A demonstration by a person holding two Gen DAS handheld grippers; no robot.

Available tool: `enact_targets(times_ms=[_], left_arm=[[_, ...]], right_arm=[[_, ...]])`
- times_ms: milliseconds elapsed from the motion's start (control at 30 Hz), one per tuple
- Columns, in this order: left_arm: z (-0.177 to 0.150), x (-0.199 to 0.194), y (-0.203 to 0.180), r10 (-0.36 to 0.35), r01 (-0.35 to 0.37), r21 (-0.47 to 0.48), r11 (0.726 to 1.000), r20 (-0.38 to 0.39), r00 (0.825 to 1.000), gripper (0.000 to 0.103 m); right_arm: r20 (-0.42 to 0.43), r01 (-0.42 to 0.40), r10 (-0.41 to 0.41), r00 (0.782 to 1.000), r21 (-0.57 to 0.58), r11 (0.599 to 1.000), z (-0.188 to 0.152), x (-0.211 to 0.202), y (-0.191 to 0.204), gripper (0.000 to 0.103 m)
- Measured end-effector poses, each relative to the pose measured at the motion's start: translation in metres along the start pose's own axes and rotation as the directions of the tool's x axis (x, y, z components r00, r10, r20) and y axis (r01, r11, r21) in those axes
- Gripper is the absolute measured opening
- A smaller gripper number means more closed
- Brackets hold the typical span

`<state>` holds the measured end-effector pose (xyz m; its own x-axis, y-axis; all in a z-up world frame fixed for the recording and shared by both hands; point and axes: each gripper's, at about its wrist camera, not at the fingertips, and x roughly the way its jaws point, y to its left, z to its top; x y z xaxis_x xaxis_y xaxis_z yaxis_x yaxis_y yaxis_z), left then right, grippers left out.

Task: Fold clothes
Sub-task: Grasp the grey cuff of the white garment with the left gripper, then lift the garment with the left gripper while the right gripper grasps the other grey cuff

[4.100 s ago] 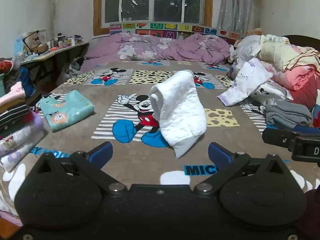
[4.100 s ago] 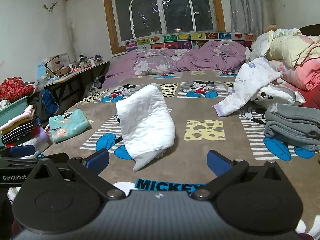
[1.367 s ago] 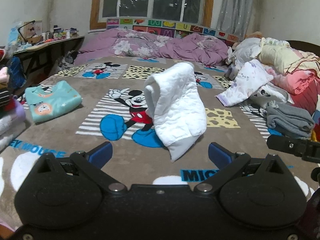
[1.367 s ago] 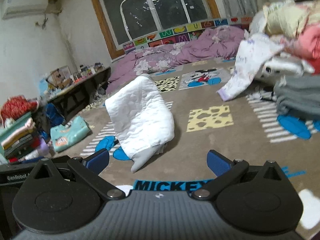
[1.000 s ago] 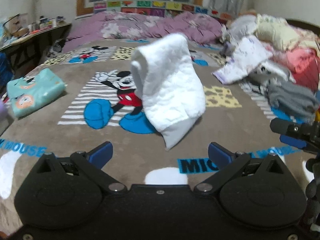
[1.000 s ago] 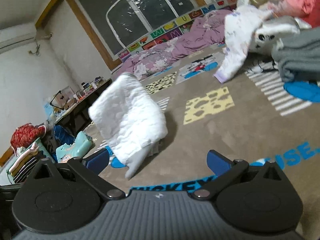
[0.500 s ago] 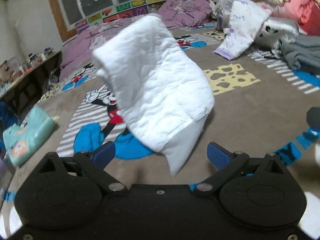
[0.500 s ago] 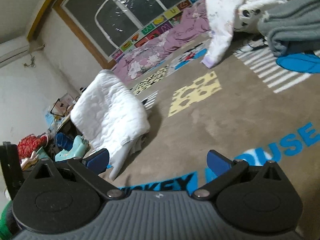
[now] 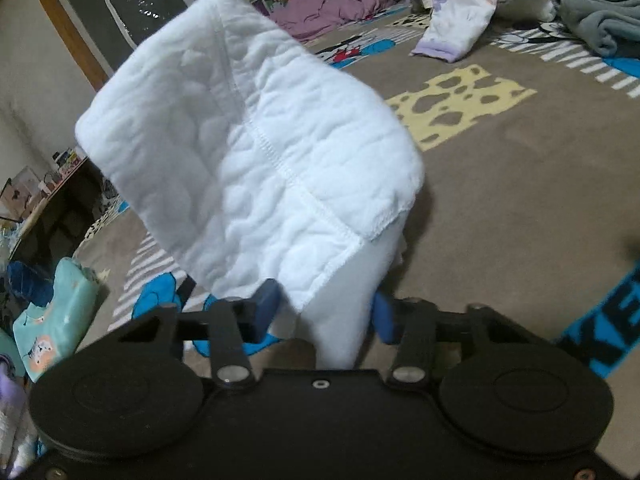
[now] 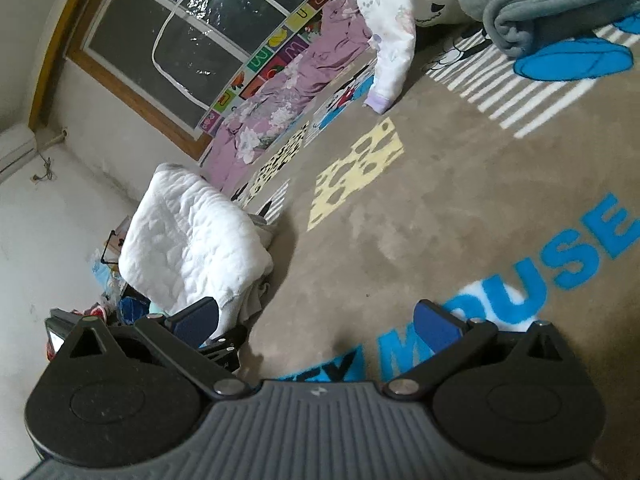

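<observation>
A white quilted garment point(image 9: 248, 160) stands bunched on the brown Mickey Mouse blanket point(image 9: 520, 168). My left gripper point(image 9: 326, 312) is at its near lower end, jaws closed in around the hanging white corner between the blue pads. The garment also shows at the left of the right wrist view point(image 10: 192, 240). My right gripper point(image 10: 316, 320) is open and empty, tilted, to the right of the garment above the blanket point(image 10: 440, 220).
A white and purple garment point(image 9: 456, 20), a grey folded pile point(image 9: 600, 28) and a panda toy lie at the far right. A folded teal shirt point(image 9: 56, 320) lies at left. Purple bedding point(image 10: 288, 84) lies under the window.
My left gripper has moved forward to the white garment and closed its jaws on the lower corner. My right gripper has tilted and swung right, staying open.
</observation>
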<state>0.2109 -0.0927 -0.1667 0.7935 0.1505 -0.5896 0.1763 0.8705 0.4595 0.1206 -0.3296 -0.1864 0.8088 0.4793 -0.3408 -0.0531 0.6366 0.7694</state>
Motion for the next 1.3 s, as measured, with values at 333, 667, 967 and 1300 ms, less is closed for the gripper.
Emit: enact_targets(times_ms=[333,667,967,1300], left_arm=[[0.008,-0.033,0.007,-0.032,0.036,-0.057,0.998,0.06,0.998,0.011],[0.024,-0.081,-0.006,-0.2,0.217,-0.154,0.964,0.119,0.972,0.011],[0.036,-0.099,-0.061,-0.379,0.392,-0.121,0.912,0.116,0.918,0.01],[0.053,-0.108,-0.114,-0.537,0.543,-0.075,0.836,0.088,0.839,0.01]], right_arm=[[0.041,-0.073,0.068,0.997,0.135,0.988,0.006,-0.004,-0.015,0.103],[0.159,-0.218,0.17,0.973,0.363,0.906,0.011,-0.02,-0.044,0.103],[0.277,-0.212,0.1,0.956,0.411,0.887,0.025,-0.046,-0.066,0.103],[0.354,-0.197,0.02,0.935,0.472,0.859,0.031,-0.068,-0.093,0.103]])
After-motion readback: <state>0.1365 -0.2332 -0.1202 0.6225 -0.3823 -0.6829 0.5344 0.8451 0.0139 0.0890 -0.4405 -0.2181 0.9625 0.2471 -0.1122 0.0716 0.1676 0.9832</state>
